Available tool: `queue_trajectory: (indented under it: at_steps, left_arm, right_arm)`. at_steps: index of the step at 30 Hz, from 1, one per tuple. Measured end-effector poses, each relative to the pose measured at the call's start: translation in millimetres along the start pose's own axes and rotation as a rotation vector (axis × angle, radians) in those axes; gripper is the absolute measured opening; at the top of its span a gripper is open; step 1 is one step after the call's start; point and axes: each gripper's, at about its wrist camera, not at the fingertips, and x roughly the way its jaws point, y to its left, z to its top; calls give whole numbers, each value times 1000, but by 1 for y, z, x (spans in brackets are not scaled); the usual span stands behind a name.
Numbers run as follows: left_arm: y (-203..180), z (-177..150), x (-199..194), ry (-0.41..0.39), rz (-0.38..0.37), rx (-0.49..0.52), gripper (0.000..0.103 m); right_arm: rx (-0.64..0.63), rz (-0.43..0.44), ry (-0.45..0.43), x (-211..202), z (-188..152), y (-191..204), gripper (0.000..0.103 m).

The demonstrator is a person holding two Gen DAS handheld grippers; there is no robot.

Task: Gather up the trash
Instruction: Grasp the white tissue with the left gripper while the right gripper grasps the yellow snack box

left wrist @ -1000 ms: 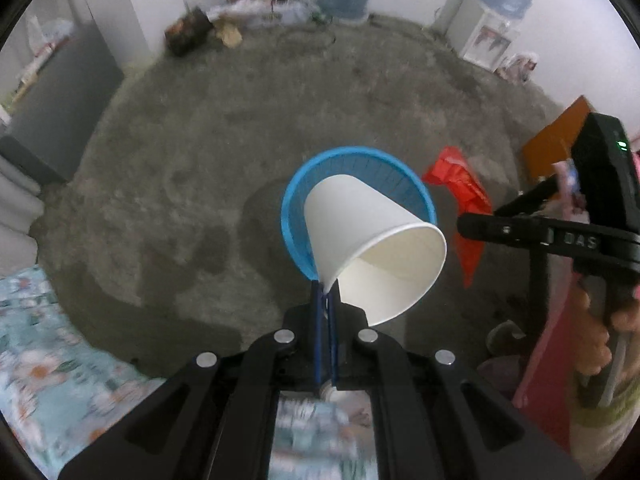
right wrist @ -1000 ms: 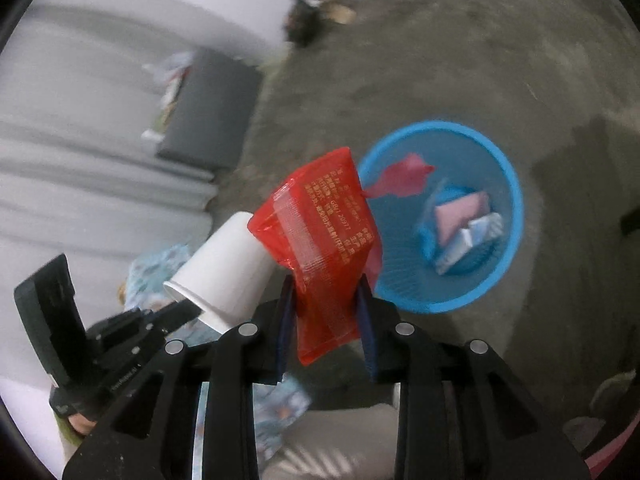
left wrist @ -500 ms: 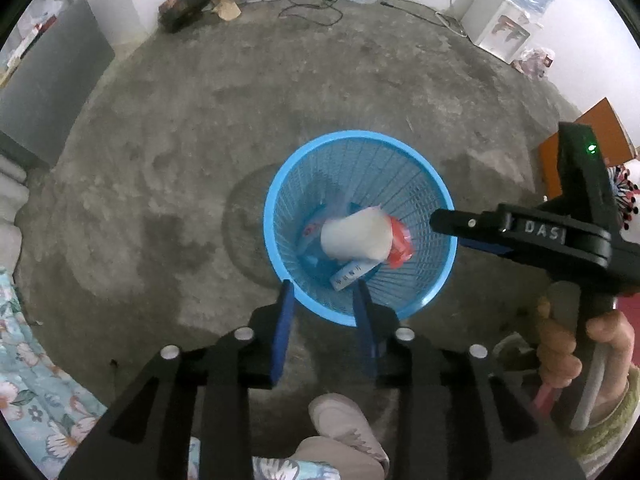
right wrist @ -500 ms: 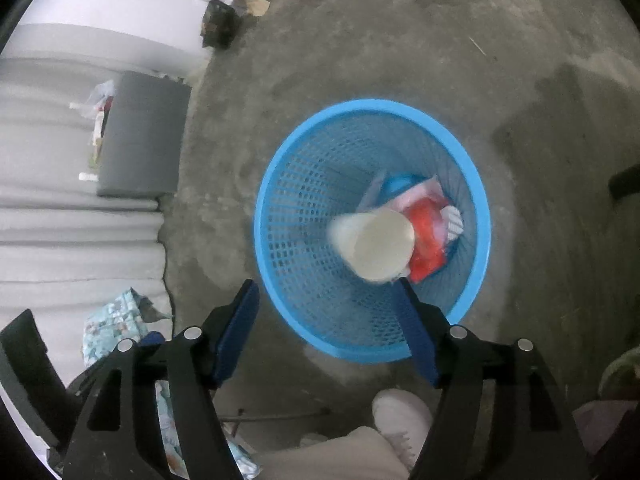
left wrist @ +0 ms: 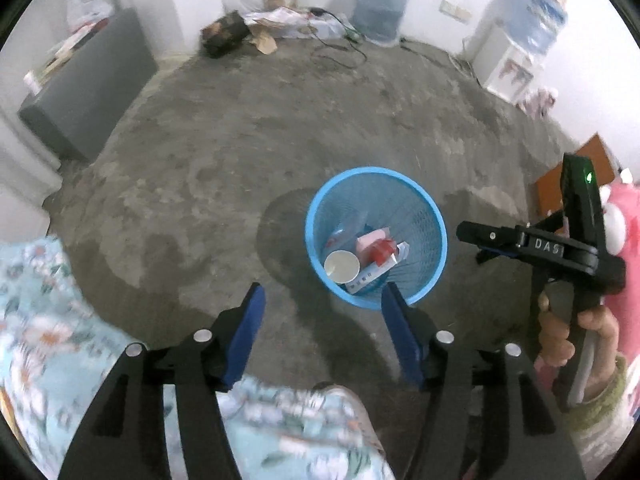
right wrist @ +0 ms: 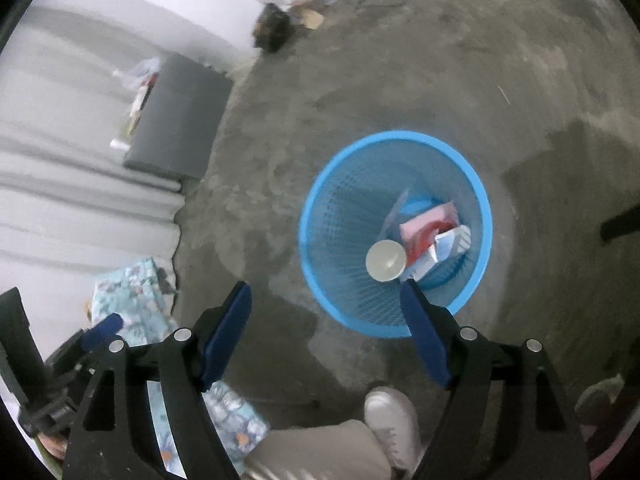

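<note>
A: Trash sits in the round blue mesh basket (left wrist: 434, 216) on the rough grey concrete floor (left wrist: 240, 160): a white paper cup (left wrist: 341, 266) lying near the left side of the bottom with its mouth up, a glossy red wrapper (left wrist: 382, 250) and a pale pink packet (left wrist: 370, 240) to its right, and a white-and-blue carton (right wrist: 450, 244) against the right wall.

B: And your grippers?

A: Your left gripper (left wrist: 322, 322) has just been opening; its flat blue pads (left wrist: 248, 328) stand wide apart with nothing between them, only bare floor behind. Your right gripper (right wrist: 326, 320) has also just been opening and stands wide and empty; its right pad overlaps the basket's near rim in the picture, above it, not touching.

B: What else is near you?

A: From the left wrist, your right hand (left wrist: 576, 340) grips the black handle at the right edge. Soft floral fabric (left wrist: 44, 320) in pale blue lies at the near left. Far off, a dark grey box-shaped cabinet (left wrist: 92, 88) stands on the left, and a water dispenser (left wrist: 516, 52) on the right.
</note>
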Motion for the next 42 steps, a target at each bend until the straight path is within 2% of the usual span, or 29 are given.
queue_trajectory:
  at_steps: [9, 15, 22, 27, 31, 34, 38, 42]
  left_arm:
    - [54, -58, -115, -160, -12, -163, 72]
    - [106, -135, -194, -306, -8, -331, 76]
    - [166, -260, -261, -527, 16, -580, 77]
    - [215, -324, -281, -655, -73, -770, 76]
    - [243, -342, -279, -662, -93, -849, 76]
    - [266, -346, -277, -626, -94, -893, 71]
    - [291, -335, -264, -501, -68, -897, 60]
    - [314, -327, -250, -405, -81, -926, 58]
  right_arm:
    - [-158, 47, 8, -37, -17, 61, 73]
    - [-280, 119, 9, -61, -35, 118, 74]
    - [-432, 211, 61, -70, -70, 197, 75]
    - [-515, 292, 149, -54, -106, 258, 75]
    - [-564, 322, 236, -26, -134, 301, 75]
    - [-595, 316, 301, 4, -155, 332, 75]
    - [-621, 314, 373, 42, -175, 368, 75]
    - [-621, 311, 411, 77, -184, 397, 74]
